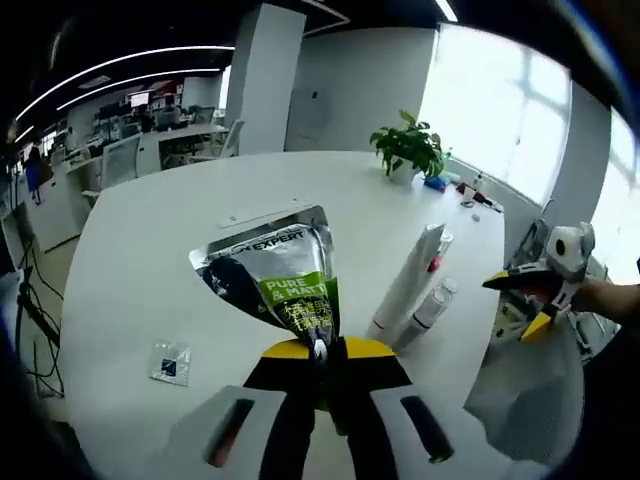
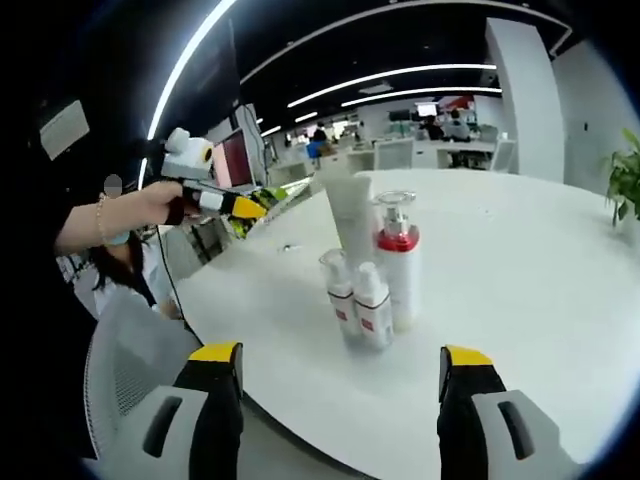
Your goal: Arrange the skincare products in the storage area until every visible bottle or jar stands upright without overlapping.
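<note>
The left hand-held gripper [image 1: 320,352] is clenched on the lower edge of a silver pouch [image 1: 272,275] with a green label, holding it up off the white tabletop [image 1: 140,260] so that it fans out toward 12 o'clock in the left gripper view. At about 3 o'clock from the pouch stand a tall white tube [image 1: 408,280] and a small bottle [image 1: 432,305], close together. In the right gripper view the group reads more clearly: the tube [image 2: 350,225], a pump bottle with a red collar [image 2: 398,262] and two small red-labelled bottles [image 2: 358,305] stand upright in a tight cluster at the middle of the tabletop [image 2: 540,270], the small ones just in front of the taller pair. The right hand-held gripper [image 2: 340,395] is released, jaws wide apart and holding nothing, aimed at that cluster from the 6 o'clock side. A small flat sachet [image 1: 170,362] lies at 8 o'clock in the left gripper view, well apart from the rest. The step in hand looks like placing the pouch. The next move probably calls for bringing it beside the bottles and standing it on its base without knocking them, though a soft pouch may slump once let go.
</note>
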The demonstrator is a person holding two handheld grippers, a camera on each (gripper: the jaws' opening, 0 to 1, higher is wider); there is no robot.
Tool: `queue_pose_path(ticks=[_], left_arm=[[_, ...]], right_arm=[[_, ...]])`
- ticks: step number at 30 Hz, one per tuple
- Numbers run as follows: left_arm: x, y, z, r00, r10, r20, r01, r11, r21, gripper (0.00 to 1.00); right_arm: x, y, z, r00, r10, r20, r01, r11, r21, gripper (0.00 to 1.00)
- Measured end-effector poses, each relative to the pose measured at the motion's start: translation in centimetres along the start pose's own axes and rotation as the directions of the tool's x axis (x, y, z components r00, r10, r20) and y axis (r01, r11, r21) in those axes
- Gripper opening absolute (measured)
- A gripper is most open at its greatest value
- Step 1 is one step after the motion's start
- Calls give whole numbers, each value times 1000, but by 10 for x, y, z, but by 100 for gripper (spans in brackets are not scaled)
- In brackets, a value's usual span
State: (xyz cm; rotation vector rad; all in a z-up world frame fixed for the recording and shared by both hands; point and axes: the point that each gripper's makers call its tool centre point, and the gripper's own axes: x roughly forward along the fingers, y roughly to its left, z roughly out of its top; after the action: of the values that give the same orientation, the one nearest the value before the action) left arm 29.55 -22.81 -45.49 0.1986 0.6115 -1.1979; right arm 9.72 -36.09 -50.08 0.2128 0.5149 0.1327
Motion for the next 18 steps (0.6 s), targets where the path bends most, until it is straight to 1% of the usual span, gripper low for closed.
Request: queue_pose_path(ticks=[2,3,5,6,9,11,13,14,16,18], left_arm=[[-5,-4,3,1000,0,21,0,1000,-19,6],[-13,-10,5,999,-10,44,11,1000,-29,6],[-23,-16,6,998,-10,61,11,1000,-25,6],[-27,-20,5,998,-7,67,8,1000,-21,6],[-40,-29,3,996,-7,88,9,1000,-26,6],[-46,-30,0,996,2,95,-1,1000,-18,6],[-54,-40,-4,996,0,93,0,1000,-2,6],[-55,-41,-6,995,-6,97,6,1000,1,6],[-62,-52,-8,993,-29,113,29,1000,-5,6],[-67,-64,-10,990,-58,127,58,998,0,6]], right_arm=[[-1,2,4,1000,11,13,-11,1000,-3,82],[-2,6,9,999,25,25,-25,1000,2,82],[-2,12,13,998,47,32,-47,999,-1,82],[-1,14,16,998,56,37,-56,998,0,81],[1,28,31,993,98,66,-98,995,-6,81],[4,34,38,989,118,85,-118,993,-11,80],[8,46,49,980,162,112,-162,987,-3,79],[10,51,52,977,178,121,-180,984,10,79],[15,64,59,963,226,150,-232,972,28,77],[20,75,62,955,252,155,-262,964,48,76]])
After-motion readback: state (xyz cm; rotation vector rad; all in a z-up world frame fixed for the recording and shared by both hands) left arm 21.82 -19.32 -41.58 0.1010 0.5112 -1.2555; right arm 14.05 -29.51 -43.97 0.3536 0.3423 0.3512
